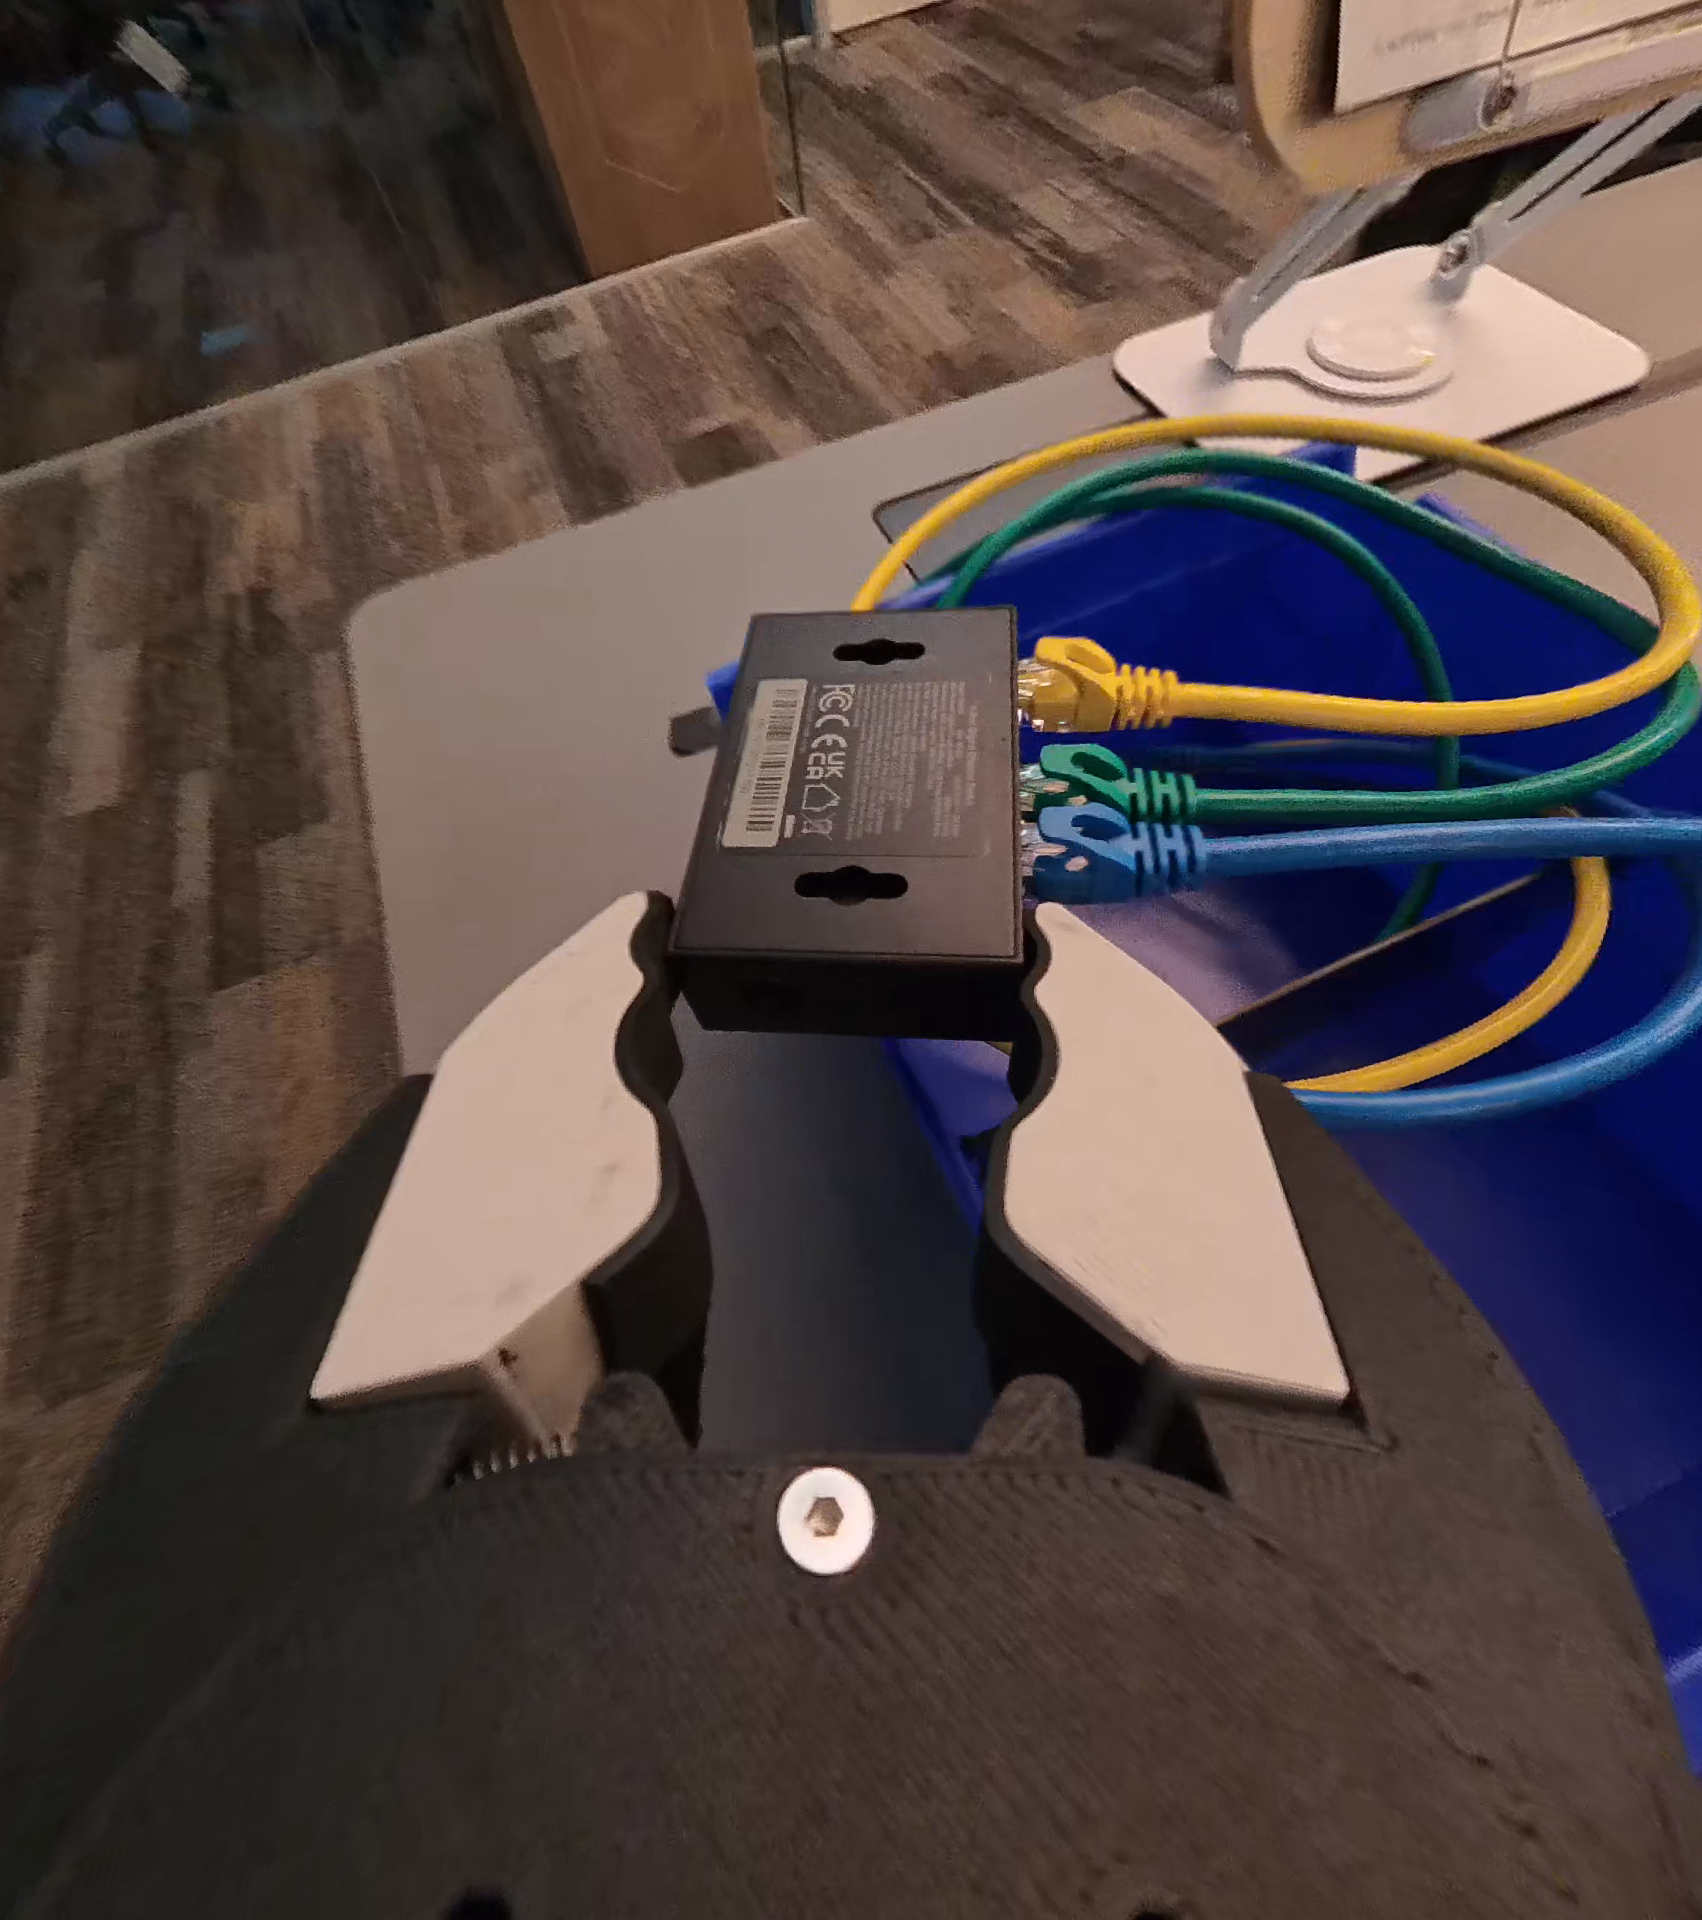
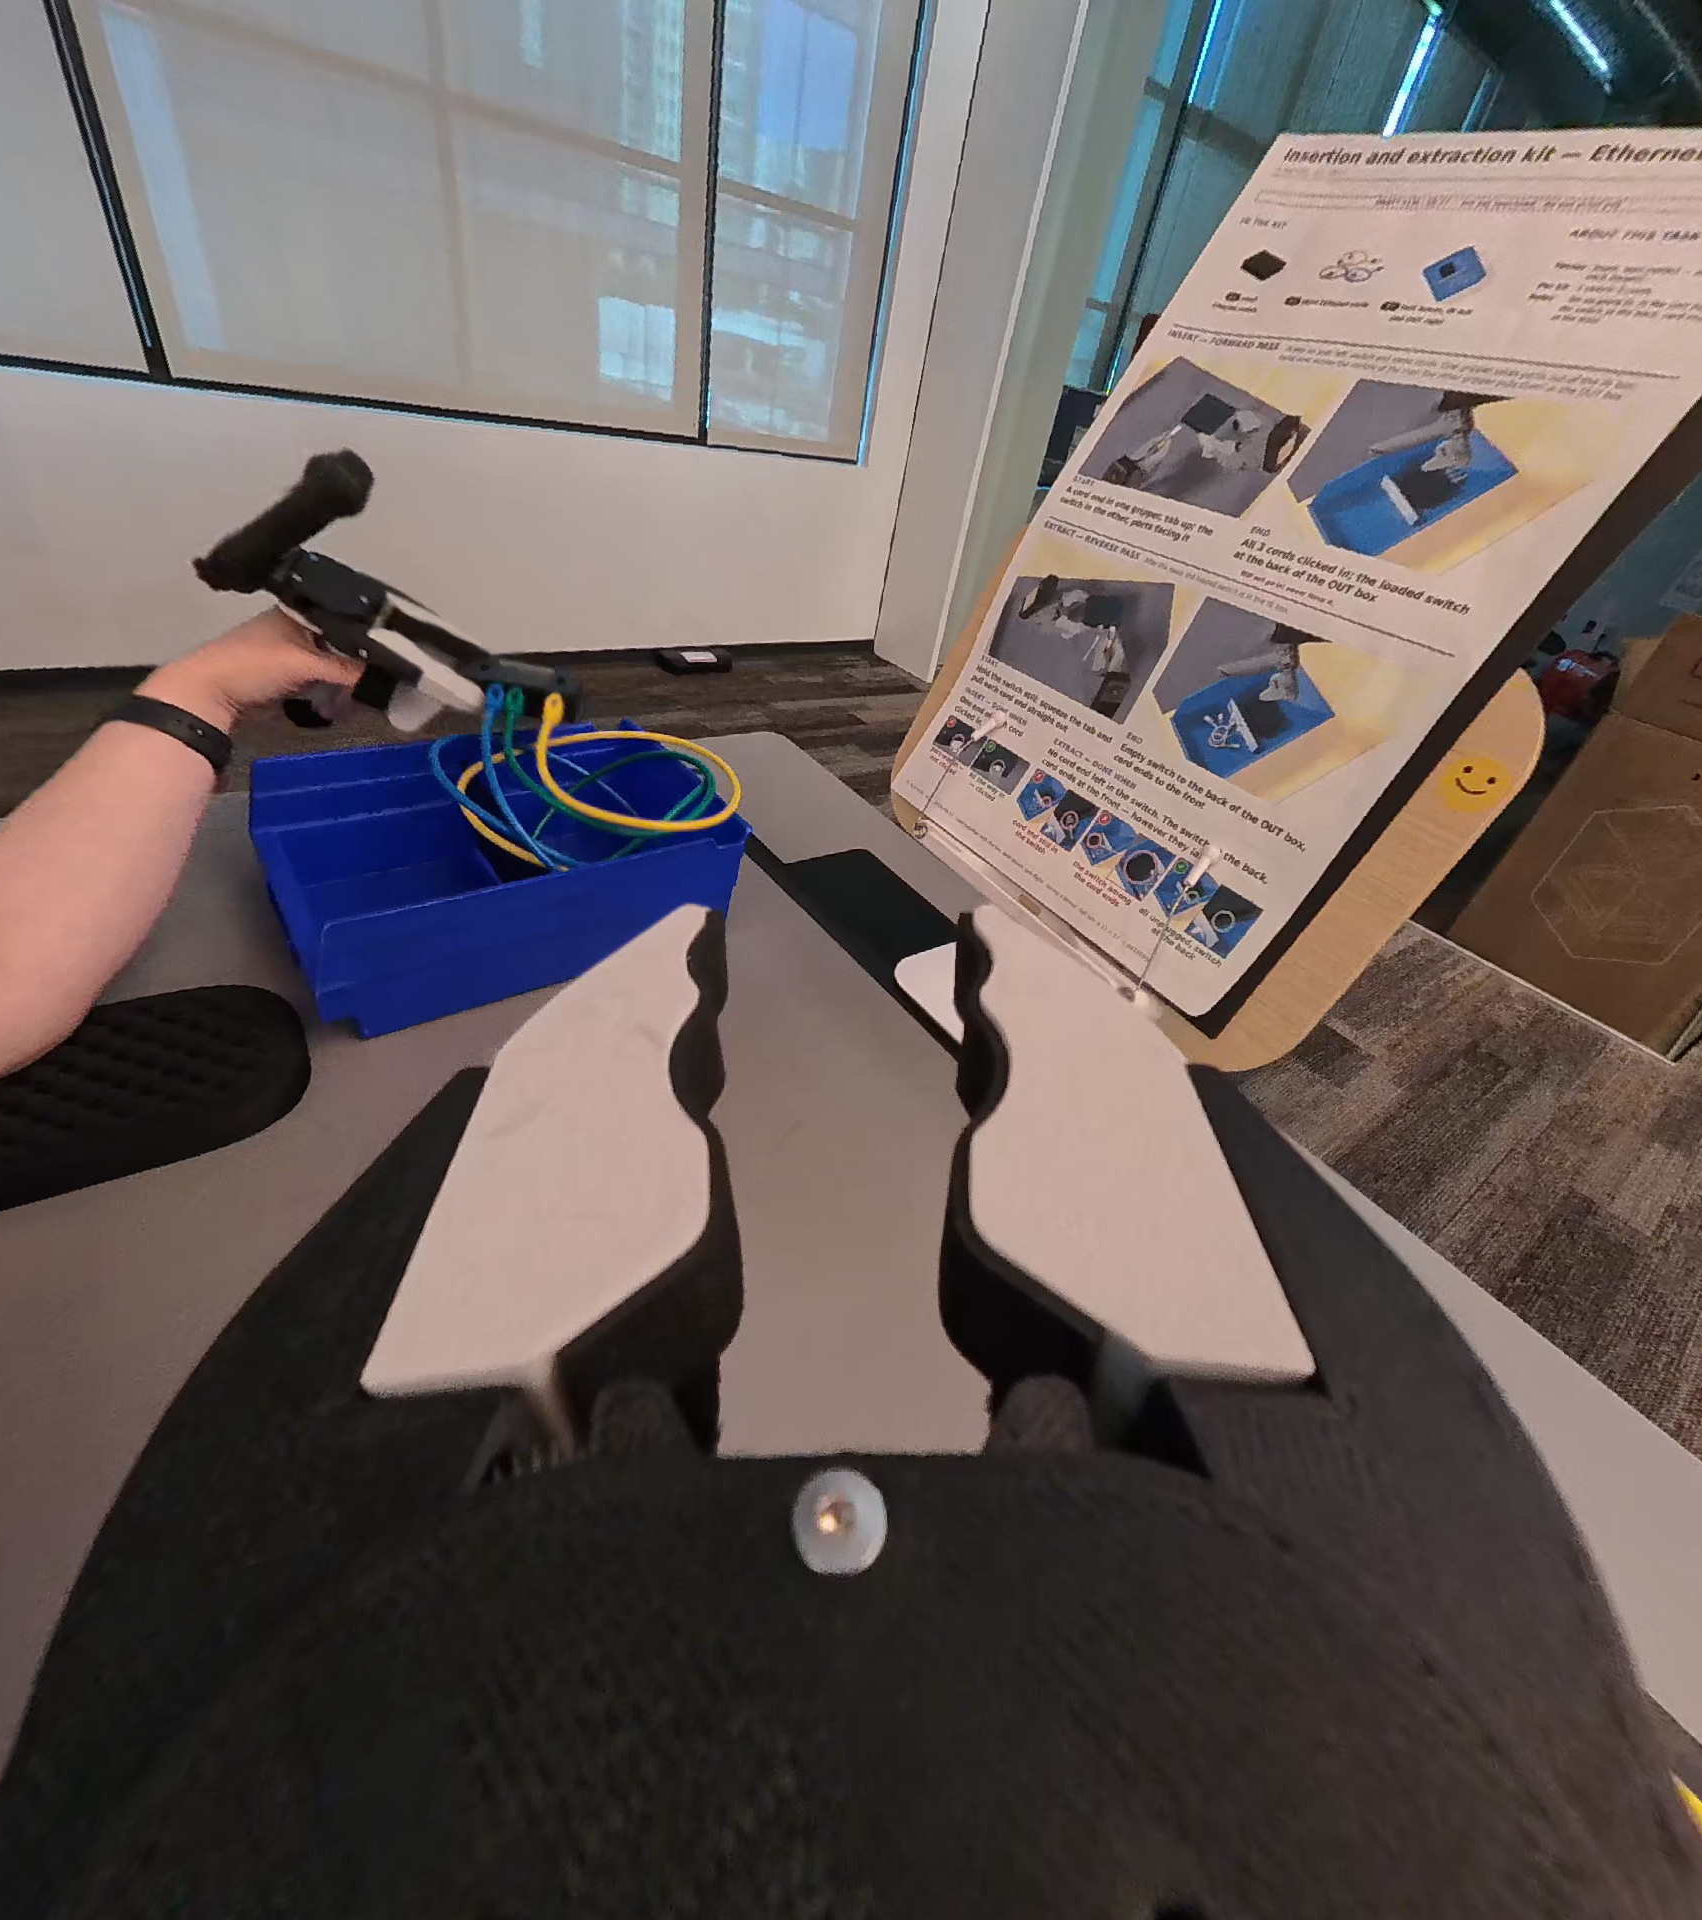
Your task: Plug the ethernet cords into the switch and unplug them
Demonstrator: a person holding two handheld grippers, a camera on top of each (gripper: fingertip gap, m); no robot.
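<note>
Left wrist view: left gripper (image 1: 847, 940) clamps the black switch (image 1: 852, 790), label sticker upward, above the blue bin (image 1: 1512, 1299); yellow cord (image 1: 1346, 707), green cord (image 1: 1346, 800) and blue cord (image 1: 1398, 842) plugged at 3 o'clock.

Right wrist view: right gripper (image 2: 839, 971) agape, empty, over the grey table (image 2: 826, 1195); printed instruction sheet (image 2: 1346, 540) at 1 o'clock.

— Where is the switch (image 1: 852, 800)?
— A flat black box, label side up, held off the table above its far-left corner.
— And the cords?
— All three are plugged into its right side: yellow cord (image 1: 1346, 707) farthest, green cord (image 1: 1346, 800) in the middle, blue cord (image 1: 1398, 842) nearest. Their loops droop into the blue bin (image 1: 1449, 1299) on the table.
</note>
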